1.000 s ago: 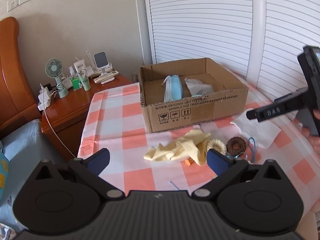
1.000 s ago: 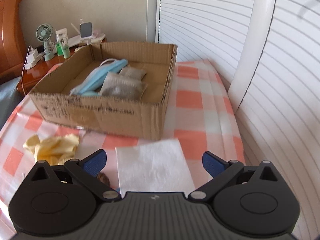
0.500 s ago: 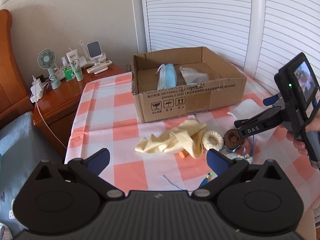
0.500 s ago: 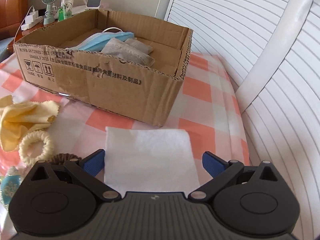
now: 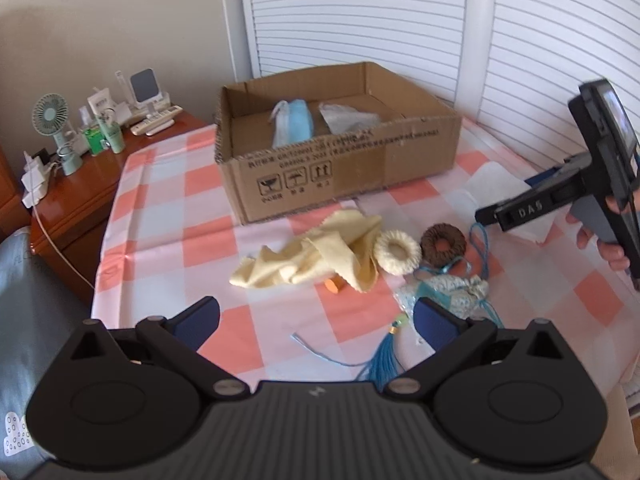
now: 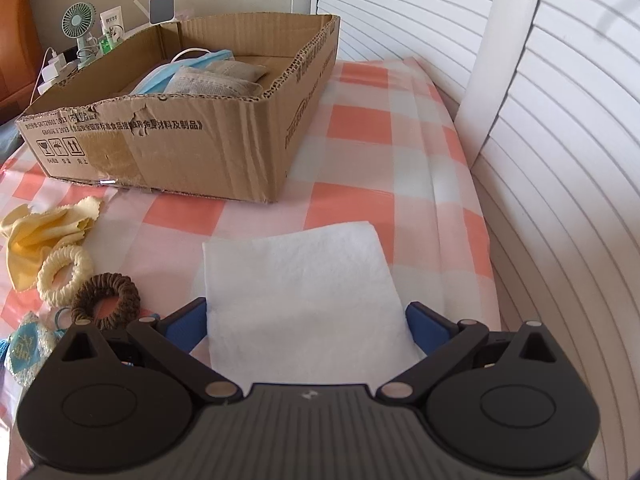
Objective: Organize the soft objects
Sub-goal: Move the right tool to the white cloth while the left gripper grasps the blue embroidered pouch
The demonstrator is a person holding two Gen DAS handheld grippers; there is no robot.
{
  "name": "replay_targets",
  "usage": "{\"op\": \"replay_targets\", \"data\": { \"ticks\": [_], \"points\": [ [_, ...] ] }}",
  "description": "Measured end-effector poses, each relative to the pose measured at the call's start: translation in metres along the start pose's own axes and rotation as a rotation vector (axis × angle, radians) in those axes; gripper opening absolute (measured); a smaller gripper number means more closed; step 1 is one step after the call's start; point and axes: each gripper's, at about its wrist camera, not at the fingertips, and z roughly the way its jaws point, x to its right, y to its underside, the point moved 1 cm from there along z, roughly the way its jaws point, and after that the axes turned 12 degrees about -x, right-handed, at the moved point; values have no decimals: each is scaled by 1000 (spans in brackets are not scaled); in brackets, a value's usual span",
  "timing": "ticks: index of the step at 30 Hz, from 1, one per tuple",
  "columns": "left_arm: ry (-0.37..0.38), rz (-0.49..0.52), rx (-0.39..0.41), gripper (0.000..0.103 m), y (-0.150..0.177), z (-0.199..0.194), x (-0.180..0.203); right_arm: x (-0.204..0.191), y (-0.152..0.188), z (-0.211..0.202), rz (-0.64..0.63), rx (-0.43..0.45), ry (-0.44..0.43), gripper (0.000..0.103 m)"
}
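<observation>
A cardboard box (image 5: 400,160) (image 6: 224,152) sits on the checked tablecloth with a blue face mask (image 5: 298,126) and grey pouches (image 6: 212,84) inside. In front of it lie a yellow cloth (image 5: 316,252), a cream hair ring (image 5: 398,252), a brown hair ring (image 5: 443,244) and a blue patterned pouch with a tassel (image 5: 444,292). A folded white towel (image 6: 300,292) lies flat between my right gripper's (image 6: 306,328) open fingers, low over it. My left gripper (image 5: 316,320) is open and empty, held back above the table's near edge.
A wooden nightstand (image 5: 92,184) at the left holds a small fan (image 5: 54,120), bottles and a charger. White slatted doors (image 5: 400,20) stand behind the table. A small orange piece (image 5: 333,285) lies under the yellow cloth's edge.
My right gripper has dropped lower and moved forward, so the white towel now lies between its fingers. My left gripper has pulled back and tilted slightly, showing more of the near table.
</observation>
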Motion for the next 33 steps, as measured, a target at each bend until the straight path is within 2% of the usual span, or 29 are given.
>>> {"op": "replay_targets", "data": {
  "ticks": [7, 13, 18, 23, 27, 33],
  "points": [
    [75, 95, -32, 102, 8, 14, 26, 1, 6, -1, 20, 18, 3, 103],
    [140, 188, -30, 101, -2, 31, 49, 1, 10, -3, 22, 24, 5, 103],
    [225, 185, -74, 100, -10, 49, 62, 2, 12, -4, 14, 35, 1, 103],
    [304, 117, -113, 100, -17, 61, 69, 2, 14, -4, 14, 46, 1, 103],
    [291, 99, -103, 100, -23, 65, 77, 2, 14, -4, 12, 50, 0, 103],
    [201, 107, -94, 100, -28, 71, 86, 2, 15, -4, 11, 57, 0, 103]
  ]
}}
